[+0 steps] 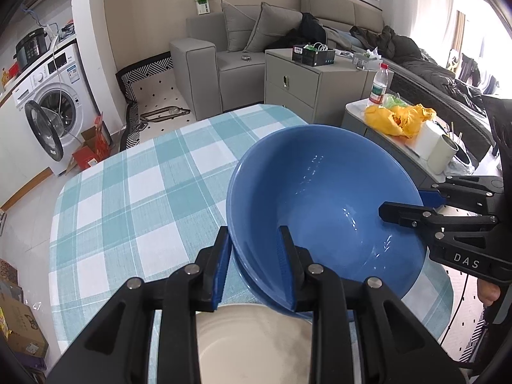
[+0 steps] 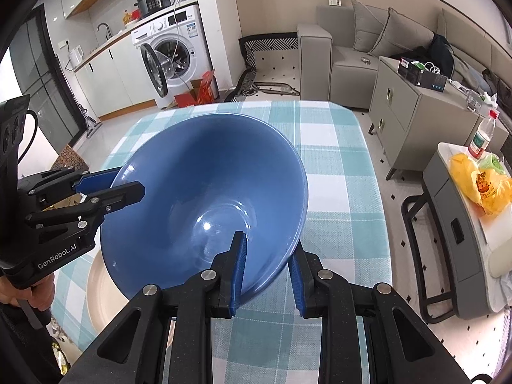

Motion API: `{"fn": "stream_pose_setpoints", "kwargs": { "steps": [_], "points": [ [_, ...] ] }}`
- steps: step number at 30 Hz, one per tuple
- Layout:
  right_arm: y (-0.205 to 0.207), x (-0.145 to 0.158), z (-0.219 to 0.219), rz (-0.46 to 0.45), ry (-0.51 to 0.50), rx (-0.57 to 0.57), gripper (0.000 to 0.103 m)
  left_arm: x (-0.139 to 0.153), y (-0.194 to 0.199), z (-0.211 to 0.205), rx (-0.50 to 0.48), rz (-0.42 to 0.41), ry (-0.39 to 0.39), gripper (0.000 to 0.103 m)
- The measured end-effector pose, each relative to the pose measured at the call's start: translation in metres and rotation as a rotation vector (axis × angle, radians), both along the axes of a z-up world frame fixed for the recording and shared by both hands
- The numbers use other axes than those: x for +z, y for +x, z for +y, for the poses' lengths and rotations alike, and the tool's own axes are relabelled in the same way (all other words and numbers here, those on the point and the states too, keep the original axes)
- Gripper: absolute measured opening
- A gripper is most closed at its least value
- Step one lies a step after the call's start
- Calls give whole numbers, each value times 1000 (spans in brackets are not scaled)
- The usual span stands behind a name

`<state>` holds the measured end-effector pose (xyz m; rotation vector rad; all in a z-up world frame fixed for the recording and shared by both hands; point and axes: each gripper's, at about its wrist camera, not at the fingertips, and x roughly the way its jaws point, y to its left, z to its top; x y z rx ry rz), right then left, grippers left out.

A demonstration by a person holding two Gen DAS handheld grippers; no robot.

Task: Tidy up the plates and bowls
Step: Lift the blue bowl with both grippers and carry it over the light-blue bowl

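The left gripper and right gripper each clamp opposite rims of the glossy blue bowl, carried tilted above the cream plate on the checked tablecloth. Lowering it well probably calls for levelling both hands together, since the smooth glazed rim could slip from the pads.

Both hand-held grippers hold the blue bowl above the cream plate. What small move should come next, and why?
Probably lower it a little further, level. The left hand-held gripper and right hand-held gripper each pinch the rim of the glossy blue ceramic bowl, which hangs tilted over the round cream plate.
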<state>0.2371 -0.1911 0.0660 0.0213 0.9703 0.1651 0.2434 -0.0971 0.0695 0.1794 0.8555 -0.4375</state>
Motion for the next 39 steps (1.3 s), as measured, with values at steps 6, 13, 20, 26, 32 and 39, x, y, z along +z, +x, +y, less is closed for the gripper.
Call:
{"fn": "stream_pose_setpoints", "kwargs": {
  "steps": [6, 13, 20, 26, 32, 39],
  "points": [
    [3, -7, 1, 10, -11, -1, 26, -6, 1, -1, 1, -6, 5, 27],
    [5, -11, 6, 17, -26, 1, 26, -14, 1, -2, 5, -11, 30, 27],
    [6, -18, 12, 25, -37, 9, 26, -18, 0, 0, 9, -2, 31, 27],
    [7, -22, 17, 27, -65, 15, 26, -26, 1, 0, 10, 8, 38, 27],
    [6, -24, 23, 22, -95, 16, 26, -31, 0, -1, 5, 14, 49, 27],
    [3, -25, 28, 13, -132, 21, 26, -36, 0, -3, 0, 20, 64, 27]
  ]
}}
